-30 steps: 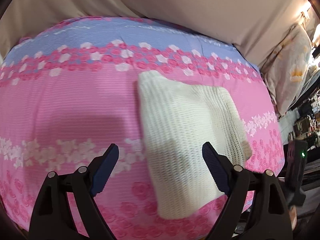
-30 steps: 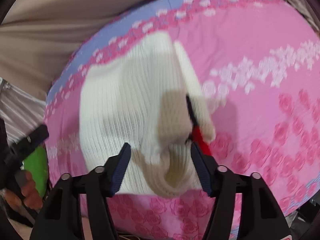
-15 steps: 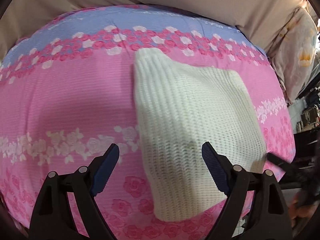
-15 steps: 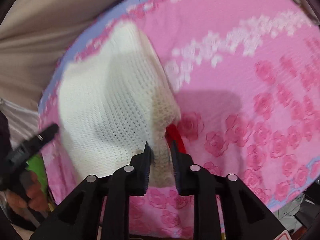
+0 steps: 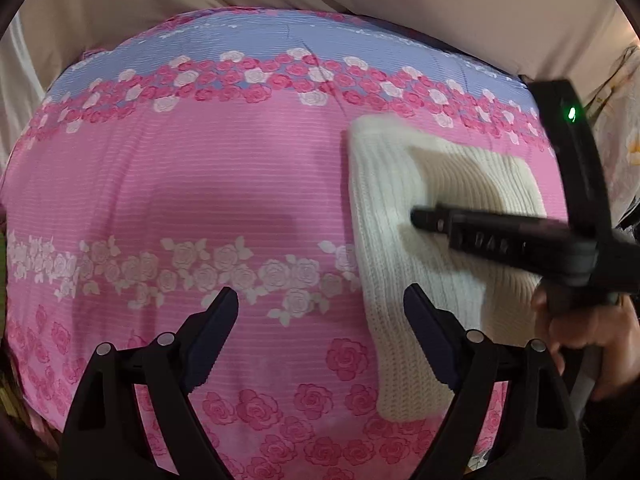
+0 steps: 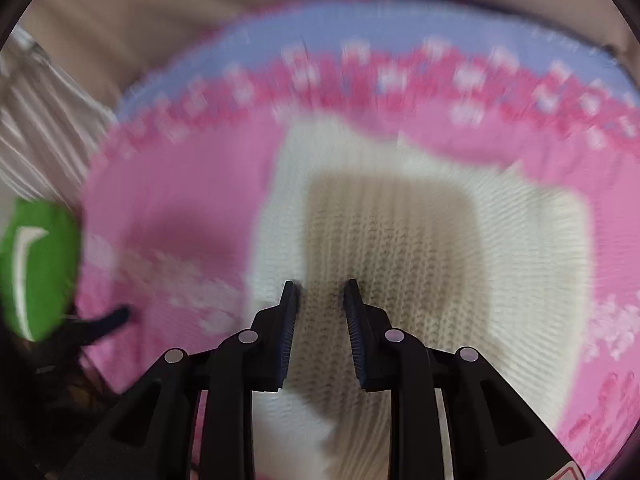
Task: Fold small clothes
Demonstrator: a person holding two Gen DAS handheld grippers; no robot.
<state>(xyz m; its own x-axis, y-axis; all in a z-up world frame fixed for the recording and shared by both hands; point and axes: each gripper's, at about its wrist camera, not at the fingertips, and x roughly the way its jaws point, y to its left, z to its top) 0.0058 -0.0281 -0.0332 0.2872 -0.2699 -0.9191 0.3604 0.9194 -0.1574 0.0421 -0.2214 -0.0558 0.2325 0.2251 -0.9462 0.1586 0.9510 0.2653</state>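
Right wrist view shows right tongs (image 6: pixel 319 292) slightly apart, empty, over the folded white knit (image 6: pixel 500 240); smoothing likely next, left tongs (image 5: pixel 320 300) wide apart beside it.

Both grippers, left gripper (image 5: pixel 320 344) and right gripper (image 6: pixel 320 320): black plastic arms w/ silver rivets, ribbed navy pads; bare-skinned hand (image 5: pixel 592 344) beside.

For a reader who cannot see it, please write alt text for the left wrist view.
A folded white knit lies on a pink rose-print sheet, right of centre. The right gripper reaches in from the right edge above the knit, a hand holding it. The left gripper is open in the foreground, with nothing between its fingers.
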